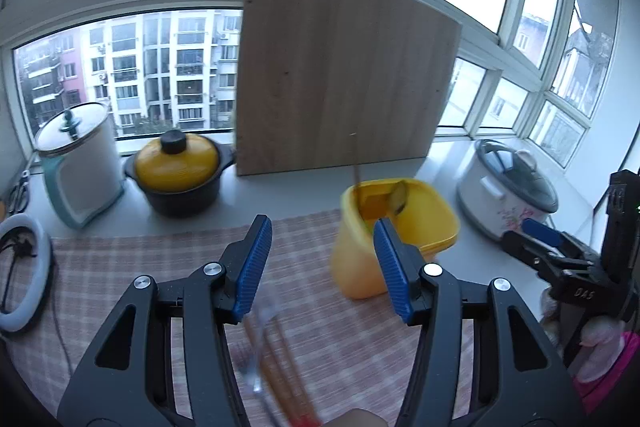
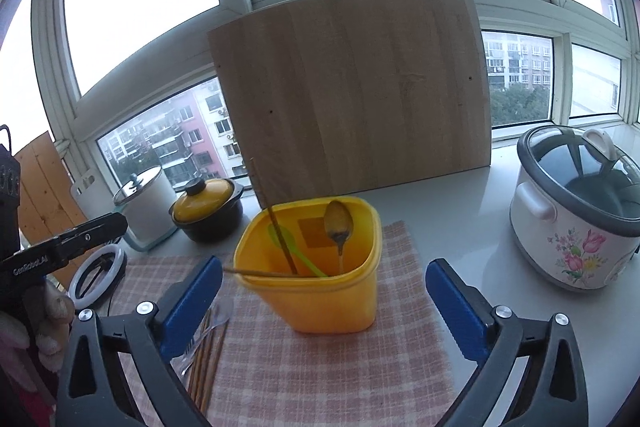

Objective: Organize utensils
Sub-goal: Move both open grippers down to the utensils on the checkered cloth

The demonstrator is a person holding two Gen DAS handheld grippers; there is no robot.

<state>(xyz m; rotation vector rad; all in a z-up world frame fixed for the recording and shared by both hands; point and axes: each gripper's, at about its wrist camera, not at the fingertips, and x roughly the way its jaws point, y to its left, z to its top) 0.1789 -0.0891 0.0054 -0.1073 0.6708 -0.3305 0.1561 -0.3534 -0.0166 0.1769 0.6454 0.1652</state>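
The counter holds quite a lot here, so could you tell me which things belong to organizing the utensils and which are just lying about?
Job:
yellow holder
spoon
green spoon
chopsticks in holder
loose chopsticks

Lying about:
wooden board
rice cooker
yellow-lidded pot
white canister
ring light

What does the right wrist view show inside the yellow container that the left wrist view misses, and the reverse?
Only the right wrist view looks into the yellow container: a metal spoon bowl-up, a green utensil and two chopsticks, one lying over the rim. Only the left wrist view shows scissors at the far left edge. Both share the container, wooden board, yellow-lidded pot, rice cooker, checked cloth, and loose utensils on it. Both the left gripper and right gripper stand open, empty.
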